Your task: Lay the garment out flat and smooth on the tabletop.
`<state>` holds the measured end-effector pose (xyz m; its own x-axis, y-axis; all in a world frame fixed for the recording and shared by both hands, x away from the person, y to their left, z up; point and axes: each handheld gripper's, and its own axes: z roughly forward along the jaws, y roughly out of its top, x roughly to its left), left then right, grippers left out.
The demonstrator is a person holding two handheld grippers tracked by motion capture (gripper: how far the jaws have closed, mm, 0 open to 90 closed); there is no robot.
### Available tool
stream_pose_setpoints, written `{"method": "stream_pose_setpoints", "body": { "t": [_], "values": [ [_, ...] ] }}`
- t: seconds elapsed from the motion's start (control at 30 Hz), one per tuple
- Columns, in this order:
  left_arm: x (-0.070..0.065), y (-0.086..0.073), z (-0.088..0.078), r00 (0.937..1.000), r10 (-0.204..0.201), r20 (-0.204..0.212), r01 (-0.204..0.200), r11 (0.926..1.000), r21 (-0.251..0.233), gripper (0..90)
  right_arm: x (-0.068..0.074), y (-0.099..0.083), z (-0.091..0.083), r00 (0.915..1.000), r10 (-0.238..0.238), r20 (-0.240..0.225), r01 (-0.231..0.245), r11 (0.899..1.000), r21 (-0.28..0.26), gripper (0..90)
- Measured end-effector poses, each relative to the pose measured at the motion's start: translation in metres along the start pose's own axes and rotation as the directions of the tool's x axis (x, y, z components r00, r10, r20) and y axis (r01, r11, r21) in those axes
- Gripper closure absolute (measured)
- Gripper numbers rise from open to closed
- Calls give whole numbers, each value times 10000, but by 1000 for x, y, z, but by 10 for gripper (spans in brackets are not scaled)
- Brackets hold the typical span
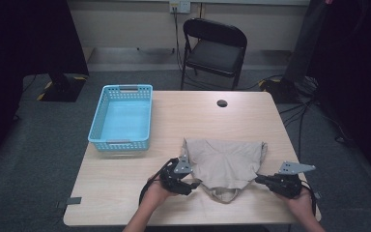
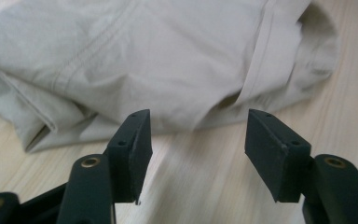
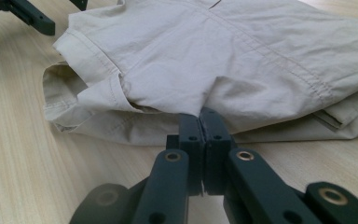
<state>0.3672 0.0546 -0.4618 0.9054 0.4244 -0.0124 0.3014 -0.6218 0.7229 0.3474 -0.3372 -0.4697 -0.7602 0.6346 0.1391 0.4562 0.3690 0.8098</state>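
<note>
A folded beige garment [image 1: 227, 162] lies on the wooden table [image 1: 121, 186], near the front edge. My left gripper [image 1: 194, 184] rests at its left front corner. In the left gripper view the two black jaws of the left gripper [image 2: 198, 135] stand apart over bare wood, and the garment [image 2: 168, 56] lies just beyond their tips, untouched. My right gripper [image 1: 258, 180] is at the garment's right front corner. There the right gripper [image 3: 202, 122] has its jaws pressed together on a fold of the garment [image 3: 237, 60], which rises slightly at the pinch.
A light blue plastic basket [image 1: 121, 143] stands at the table's back left with nothing in it. A round cable hole [image 1: 222, 103] sits near the far edge. A black folding chair [image 1: 215, 48] stands behind the table. Cables run on the floor at right.
</note>
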Motion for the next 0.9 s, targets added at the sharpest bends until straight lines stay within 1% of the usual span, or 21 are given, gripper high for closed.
{"method": "stream_pose_setpoints", "body": {
  "t": [0.03,0.07,0.1,0.13,0.17,0.2,0.23,0.27,0.3,0.33,0.37,0.4,0.43,0.5,0.57,0.63,0.77,0.8,0.83,0.87,0.9],
  "values": [
    [0,-1,1,10000,44,19,-44,10000,77,395,0,0,0,10000,-2,-10,2,10000,-19,890],
    [-1,-2,4,10000,41,-74,-40,9999,131,385,0,0,1,10000,43,-31,-43,10000,2,890],
    [0,-2,6,9996,157,-235,-149,9994,309,405,0,-1,1,10000,25,-32,-25,10000,11,890],
    [0,-2,9,9990,163,-427,-148,9993,339,418,-1,-1,2,10000,34,-45,-34,10000,12,890],
    [5,-1,14,9991,-270,-323,271,9996,1,451,-1,-1,2,10000,65,-37,-65,10000,36,890],
    [5,-1,14,9991,-270,-323,271,9996,1,496,-1,-1,2,10000,65,-37,-65,10000,36,890],
    [8,0,16,9990,-179,-418,172,9997,-164,571,-1,-1,2,10000,74,-57,-74,10000,10,890],
    [10,1,17,9993,-240,-300,234,9995,-192,658,-1,-1,2,9999,88,-53,-88,10000,6,890],
    [10,1,17,9993,-240,-300,234,9995,-192,744,-1,-1,2,9999,88,-53,-88,10000,6,890],
    [11,1,18,9991,-352,-221,345,9989,-314,744,-2,-1,2,9999,115,-87,-115,9999,-5,890],
    [12,2,18,9988,-490,-64,488,9982,-338,819,-2,-1,3,9998,147,-119,-147,9999,-20,890],
    [12,3,18,9984,-572,40,573,9978,-318,862,-2,-1,3,9998,164,-119,-164,9999,-15,890],
    [10,4,18,9984,-545,129,549,9981,-296,881,-3,-2,3,9997,186,-143,-186,9998,-19,891],
    [8,5,15,9980,-489,392,498,9985,-237,890,-3,-2,3,9995,215,-250,-217,9997,-65,891],
    [7,6,10,9963,-597,622,621,9974,-373,892,-2,-1,1,9994,159,-320,-163,9998,-103,892],
    [6,7,4,9925,-815,911,868,9946,-561,892,-1,0,-2,9991,183,-378,-190,9997,-172,892],
    [4,11,-9,9861,-981,1340,1109,9896,-916,891,0,2,-9,9975,373,-595,-395,9985,-370,892],
    [3,13,-13,9851,-992,1405,1139,9884,-1004,890,1,3,-12,9967,423,-693,-456,9979,-468,892],
    [2,15,-16,9839,-976,1498,1144,9876,-1079,890,1,3,-12,9967,423,-693,-456,9979,-468,892],
    [-2,18,-22,9847,-840,1524,1032,9870,-1232,888,4,4,-16,9959,381,-819,-424,9978,-516,892],
    [-2,18,-22,9847,-840,1524,1032,9870,-1232,889,4,4,-16,9959,381,-819,-424,9978,-516,892]
  ]
}}
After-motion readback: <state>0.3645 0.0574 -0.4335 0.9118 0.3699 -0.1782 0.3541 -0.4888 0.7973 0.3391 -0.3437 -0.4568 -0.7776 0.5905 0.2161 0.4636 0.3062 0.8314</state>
